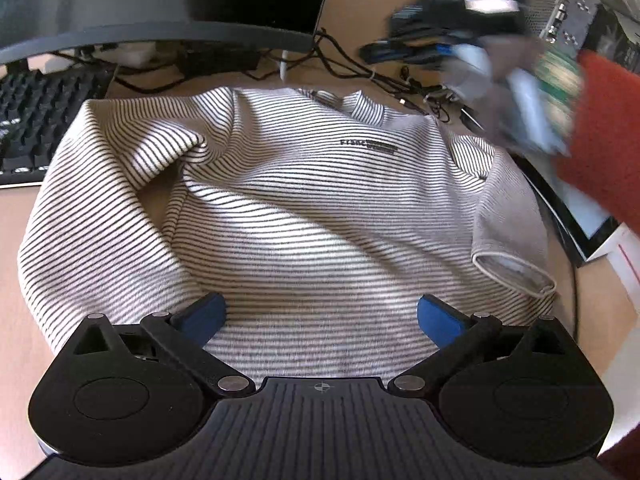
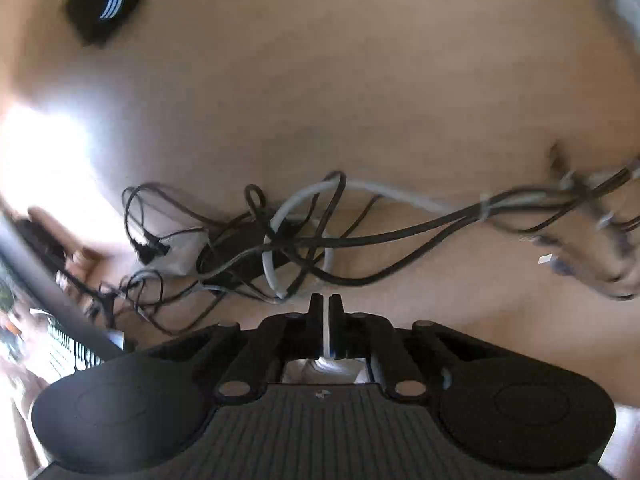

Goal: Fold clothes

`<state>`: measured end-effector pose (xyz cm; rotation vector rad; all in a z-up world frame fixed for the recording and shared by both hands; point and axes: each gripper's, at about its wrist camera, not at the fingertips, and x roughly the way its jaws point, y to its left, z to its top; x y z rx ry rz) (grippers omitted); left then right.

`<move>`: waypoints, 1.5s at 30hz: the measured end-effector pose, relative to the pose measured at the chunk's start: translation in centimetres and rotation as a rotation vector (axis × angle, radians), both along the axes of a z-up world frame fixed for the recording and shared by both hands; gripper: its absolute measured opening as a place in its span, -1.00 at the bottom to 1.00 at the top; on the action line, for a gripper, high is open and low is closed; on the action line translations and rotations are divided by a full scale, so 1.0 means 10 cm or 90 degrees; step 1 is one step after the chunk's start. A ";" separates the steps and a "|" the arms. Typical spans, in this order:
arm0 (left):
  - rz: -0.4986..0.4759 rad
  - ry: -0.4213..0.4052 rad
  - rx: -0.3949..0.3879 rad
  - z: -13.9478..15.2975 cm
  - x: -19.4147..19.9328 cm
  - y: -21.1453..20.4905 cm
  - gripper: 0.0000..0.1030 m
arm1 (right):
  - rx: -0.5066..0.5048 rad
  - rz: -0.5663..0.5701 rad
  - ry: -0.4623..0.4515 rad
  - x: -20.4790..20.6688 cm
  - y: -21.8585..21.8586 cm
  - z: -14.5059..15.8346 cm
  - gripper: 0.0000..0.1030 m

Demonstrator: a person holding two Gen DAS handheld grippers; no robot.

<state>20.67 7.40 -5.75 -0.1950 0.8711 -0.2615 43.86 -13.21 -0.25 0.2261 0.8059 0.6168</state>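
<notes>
One striped shirt [image 1: 304, 216], perhaps two claws

Striped sweater [image 1: 304, 216], front up with small dark chest lettering, spread on tan desk [image 1: 16, 264]; left gripper [image 1: 321, 316] over its hem, blue fingertips [image 1: 208, 316] wide apart, nothing between; black keyboard [image 1: 36, 120] left; tangled cables [image 1: 360, 68] behind; blurred red sleeve [image 1: 600, 136] right.

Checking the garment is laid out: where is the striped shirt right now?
In the left wrist view, the striped shirt lies spread on the desk just ahead of the open left gripper, with the keyboard at its left.
</notes>
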 end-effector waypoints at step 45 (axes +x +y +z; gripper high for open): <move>0.061 -0.035 -0.084 0.55 -0.26 0.61 1.00 | -0.175 -0.153 -0.306 -2.11 -1.54 2.10 -0.81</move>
